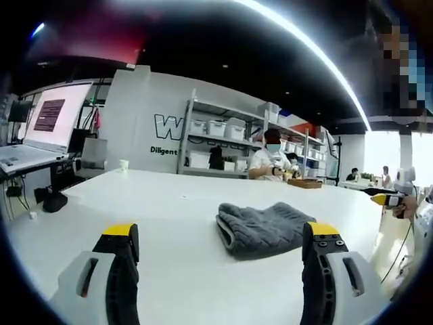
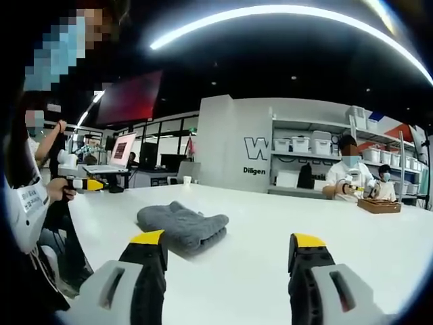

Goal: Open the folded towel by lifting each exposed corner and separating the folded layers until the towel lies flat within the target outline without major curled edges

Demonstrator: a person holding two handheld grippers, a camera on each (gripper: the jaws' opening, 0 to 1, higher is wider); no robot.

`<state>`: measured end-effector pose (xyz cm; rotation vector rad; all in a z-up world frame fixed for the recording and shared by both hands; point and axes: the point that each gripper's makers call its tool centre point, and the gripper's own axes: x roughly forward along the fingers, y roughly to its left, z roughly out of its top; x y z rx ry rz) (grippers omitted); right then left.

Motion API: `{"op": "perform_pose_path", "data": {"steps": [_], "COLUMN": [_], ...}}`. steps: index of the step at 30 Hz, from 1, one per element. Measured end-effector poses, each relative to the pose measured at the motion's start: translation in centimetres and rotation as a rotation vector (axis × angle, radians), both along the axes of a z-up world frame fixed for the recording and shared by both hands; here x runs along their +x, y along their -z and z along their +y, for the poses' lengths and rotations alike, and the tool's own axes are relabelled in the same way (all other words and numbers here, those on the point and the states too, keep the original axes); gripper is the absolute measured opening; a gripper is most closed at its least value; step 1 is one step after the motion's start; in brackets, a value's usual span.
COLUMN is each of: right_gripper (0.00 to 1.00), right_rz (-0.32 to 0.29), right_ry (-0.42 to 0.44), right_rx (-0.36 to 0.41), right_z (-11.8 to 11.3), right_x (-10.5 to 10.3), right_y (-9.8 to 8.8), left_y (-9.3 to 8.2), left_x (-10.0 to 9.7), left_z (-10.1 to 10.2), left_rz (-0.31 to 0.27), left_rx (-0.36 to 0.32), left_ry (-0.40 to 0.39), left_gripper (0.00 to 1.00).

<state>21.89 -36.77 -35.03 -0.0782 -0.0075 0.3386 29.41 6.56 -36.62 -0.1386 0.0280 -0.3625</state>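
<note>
A grey folded towel lies on the white table, its thick folded edge turned toward me. My left gripper hovers just short of it, jaws wide apart and holding nothing; the right jaw overlaps the towel's right end. From the right gripper view the same towel lies left of centre on the table. My right gripper is open and empty, a little short of the towel and to its right. Each gripper also appears far off in the other's view, the right one and the left one.
A small paper cup stands at the table's far side. Masked people sit at the back by a wooden tray. Shelves with white bins line the wall. A person stands close at the left table edge.
</note>
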Motion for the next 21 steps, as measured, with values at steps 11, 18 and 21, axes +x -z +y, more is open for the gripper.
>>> {"op": "perform_pose_path", "data": {"steps": [11, 18, 21], "right_gripper": [0.70, 0.68, 0.68], "right_rz": [0.003, -0.003, -0.004], "right_ry": [-0.005, -0.004, -0.007], "right_rx": [0.001, 0.005, 0.004], "right_z": [0.16, 0.03, 0.08], "right_x": [0.21, 0.32, 0.43], "right_y": [0.04, -0.13, -0.18], "left_y": [0.41, 0.26, 0.38], "left_x": [0.29, 0.57, 0.64], "left_z": [-0.03, 0.04, -0.02], "left_rz": [0.017, 0.018, 0.023], "left_rx": [0.005, 0.005, 0.005], "left_ry": [0.003, 0.002, 0.002], "left_gripper": [0.98, 0.97, 0.97]}}
